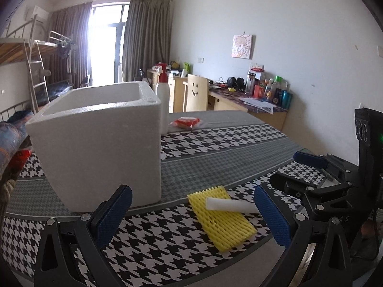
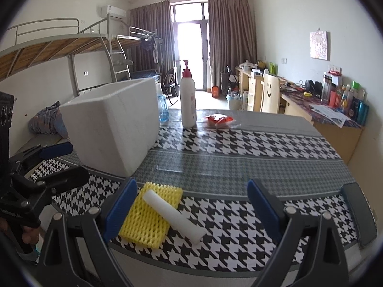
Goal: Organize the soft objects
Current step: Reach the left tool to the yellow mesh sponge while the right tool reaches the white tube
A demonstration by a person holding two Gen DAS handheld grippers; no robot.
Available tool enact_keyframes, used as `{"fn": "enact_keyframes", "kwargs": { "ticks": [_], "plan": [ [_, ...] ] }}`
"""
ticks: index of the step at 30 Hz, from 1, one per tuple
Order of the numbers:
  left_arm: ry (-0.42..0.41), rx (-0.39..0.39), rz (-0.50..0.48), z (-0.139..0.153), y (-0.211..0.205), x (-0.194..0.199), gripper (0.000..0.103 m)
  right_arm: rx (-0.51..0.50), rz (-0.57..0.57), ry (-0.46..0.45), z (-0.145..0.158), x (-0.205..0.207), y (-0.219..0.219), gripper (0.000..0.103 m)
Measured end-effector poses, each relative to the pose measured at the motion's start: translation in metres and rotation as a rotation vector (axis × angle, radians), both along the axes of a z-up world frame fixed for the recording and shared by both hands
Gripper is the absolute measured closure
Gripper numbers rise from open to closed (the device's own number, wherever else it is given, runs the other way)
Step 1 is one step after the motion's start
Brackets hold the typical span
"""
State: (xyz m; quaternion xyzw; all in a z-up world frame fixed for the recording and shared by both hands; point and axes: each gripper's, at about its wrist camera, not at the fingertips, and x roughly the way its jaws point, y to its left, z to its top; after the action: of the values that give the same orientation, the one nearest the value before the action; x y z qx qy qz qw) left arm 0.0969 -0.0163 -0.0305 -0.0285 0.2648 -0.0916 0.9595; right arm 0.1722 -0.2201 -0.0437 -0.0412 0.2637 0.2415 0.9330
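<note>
A yellow foam mesh sleeve is seen lying flat on the houndstooth-patterned surface, near its front edge. A white foam cylinder is laid across it, one end resting on the mesh, the other reaching past its edge onto the cloth. Behind and to the left, a large white polystyrene box is stood open-topped. A white pump bottle with a red collar is placed just beyond the box, and a red snack packet in clear wrap is found near it.

The left gripper is held wide apart, nothing between its blue pads; the sleeve and cylinder are framed in the gap. The right gripper is likewise spread and empty, hovering just above both foam pieces.
</note>
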Motion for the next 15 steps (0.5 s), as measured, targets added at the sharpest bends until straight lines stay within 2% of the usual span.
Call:
{"fn": "enact_keyframes", "kwargs": {
  "ticks": [15],
  "plan": [
    [0.068, 0.015, -0.015, -0.020, -0.011, 0.005, 0.001, -0.027, 0.001, 0.058, -0.017, 0.001, -0.002, 0.008]
  ]
}}
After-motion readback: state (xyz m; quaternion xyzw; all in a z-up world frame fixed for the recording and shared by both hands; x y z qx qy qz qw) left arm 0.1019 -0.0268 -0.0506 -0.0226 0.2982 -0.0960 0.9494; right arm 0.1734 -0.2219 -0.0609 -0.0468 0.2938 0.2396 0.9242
